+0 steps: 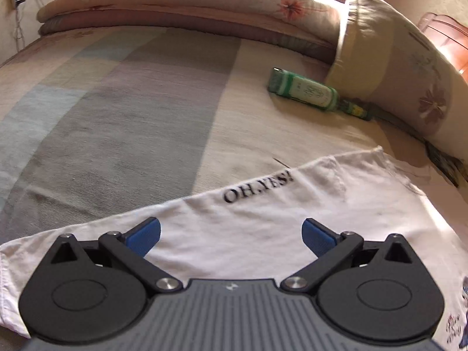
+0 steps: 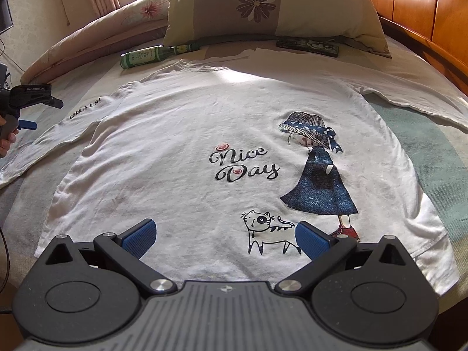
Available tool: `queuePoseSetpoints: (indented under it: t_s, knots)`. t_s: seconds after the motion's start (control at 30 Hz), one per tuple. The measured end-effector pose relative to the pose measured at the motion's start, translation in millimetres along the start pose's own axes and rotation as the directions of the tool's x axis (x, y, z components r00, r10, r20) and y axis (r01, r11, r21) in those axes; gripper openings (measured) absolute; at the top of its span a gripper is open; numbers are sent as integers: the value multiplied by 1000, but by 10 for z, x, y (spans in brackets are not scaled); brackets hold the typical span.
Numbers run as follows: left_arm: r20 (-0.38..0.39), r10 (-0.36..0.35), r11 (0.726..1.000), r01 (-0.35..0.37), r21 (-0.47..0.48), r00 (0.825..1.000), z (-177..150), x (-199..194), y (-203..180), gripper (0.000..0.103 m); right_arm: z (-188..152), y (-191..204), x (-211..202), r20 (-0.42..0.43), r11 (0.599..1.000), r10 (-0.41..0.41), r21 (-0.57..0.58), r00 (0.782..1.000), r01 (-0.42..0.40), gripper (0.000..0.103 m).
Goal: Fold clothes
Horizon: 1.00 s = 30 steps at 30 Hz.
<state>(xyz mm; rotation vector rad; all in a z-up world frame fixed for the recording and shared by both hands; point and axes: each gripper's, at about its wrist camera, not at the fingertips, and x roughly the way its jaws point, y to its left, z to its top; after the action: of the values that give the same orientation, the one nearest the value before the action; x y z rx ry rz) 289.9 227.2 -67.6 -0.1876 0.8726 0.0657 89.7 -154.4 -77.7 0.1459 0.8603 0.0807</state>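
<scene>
White shirt (image 2: 204, 134) lies flat beneath both spread tongs: left (image 1: 231, 235), right (image 2: 226, 235).

My left camera sat low over the sleeve (image 1: 263, 193), facing the folded quilt (image 1: 175, 3); my right viewed the shirt (image 2: 181, 122) from its hem; both caught that sleeve.

I count one white shirt (image 2: 204, 122) spread across the bed, two long sleeves (image 2: 55, 143) out to its sides. One green bottle (image 2: 146, 56). One flowered pillow (image 2: 272, 8), one folded quilt (image 1: 175, 3). One dark flat case (image 2: 308, 46) by the pillow. And two grippers, my left gripper (image 1: 231, 235) and right gripper (image 2: 226, 235).
</scene>
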Motion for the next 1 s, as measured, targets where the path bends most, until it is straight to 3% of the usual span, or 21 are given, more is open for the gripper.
queuePoseSetpoints:
  t_s: [0.1,0.2,0.3,0.4,0.53,0.67,0.77,0.87,0.93,1.0]
  knots:
    - [-29,-121,982,124,140,992,-288,-88,-408,102,-4,29,-53,10,1000,0,-6,1000,0,103]
    - [-74,-235,930,246,273,969,-576,-176,-816,102,-11,34,-157,30,1000,-14,-12,999,15,103]
    - [-134,-337,845,362,394,932,-864,-264,-1224,102,-30,7,-265,44,999,-36,-11,998,36,103]
    - [-207,-425,730,468,498,881,-1152,-352,-1632,102,-67,-44,-352,55,999,-49,0,997,49,103]
    - [-211,-406,735,455,504,889,-1417,-403,-1420,102,-126,-132,-386,52,998,-61,28,997,59,103]
    - [-207,-397,768,447,459,894,-1491,-564,-1081,102,-162,-164,-351,43,998,-53,43,998,51,103]
    - [-206,-377,790,429,438,903,-1426,-694,-1044,102,-178,-152,-321,35,998,-41,47,999,39,103]
    - [-180,-426,759,458,462,887,-1394,-817,-1161,102,-187,-125,-318,35,998,-29,49,999,27,103]
    - [-200,-468,715,502,486,861,-1428,-810,-1320,102,-186,-104,-334,39,999,-29,45,999,27,103]
    - [-215,-473,687,511,517,854,-1511,-746,-1474,102,-185,-87,-361,45,999,-33,40,998,31,103]
